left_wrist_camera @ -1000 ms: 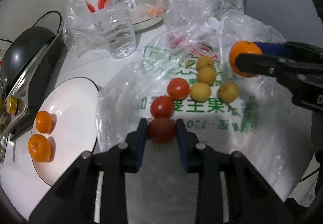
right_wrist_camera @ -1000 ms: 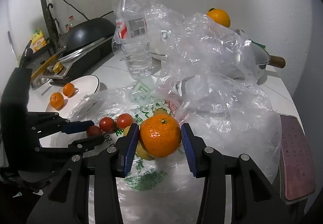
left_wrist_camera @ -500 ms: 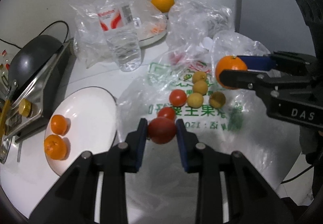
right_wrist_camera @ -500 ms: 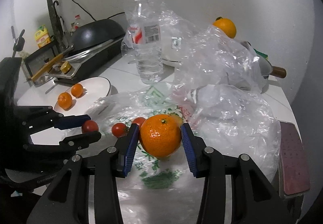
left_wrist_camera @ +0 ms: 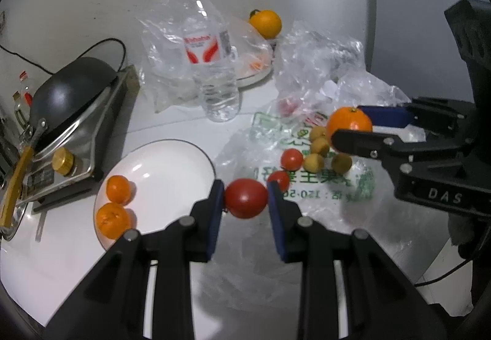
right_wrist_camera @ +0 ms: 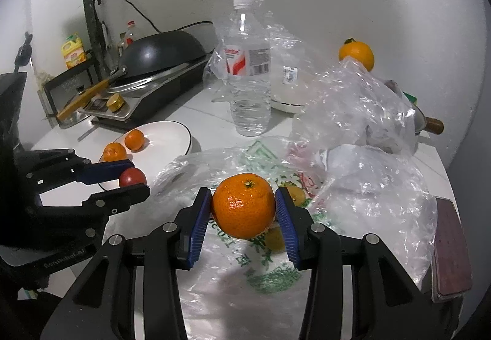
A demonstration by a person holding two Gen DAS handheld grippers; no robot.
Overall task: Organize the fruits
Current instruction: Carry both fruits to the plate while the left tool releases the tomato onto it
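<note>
My left gripper (left_wrist_camera: 245, 198) pinches a red tomato (left_wrist_camera: 246, 198) between its two blue pads. The tomato is up off the counter, just past the edge of the white plate (left_wrist_camera: 172, 168). Two small oranges (left_wrist_camera: 115, 203) sit side by side on the left part of that plate.

My right gripper (right_wrist_camera: 243, 211) squeezes a big orange (right_wrist_camera: 243, 209) from both sides. It hangs in the air over the flat plastic bag with green print (right_wrist_camera: 260, 275).

On that bag I see two more small tomatoes (left_wrist_camera: 285, 168) close together. Next to them are four little yellow fruits (left_wrist_camera: 325, 148) in a bunch. They all lie under and beside my right gripper in the left camera.

A clear water bottle (left_wrist_camera: 211, 63) stands upright behind the plate. More crinkly clear bags (right_wrist_camera: 356, 100) are piled to the right of it. Another orange (left_wrist_camera: 265, 23) sits far back by the wall, on top of the bags. A black pan (left_wrist_camera: 67, 94) rests on a cooker at the left. A dark red flat thing (right_wrist_camera: 451, 248) lies at the right edge of the counter.
</note>
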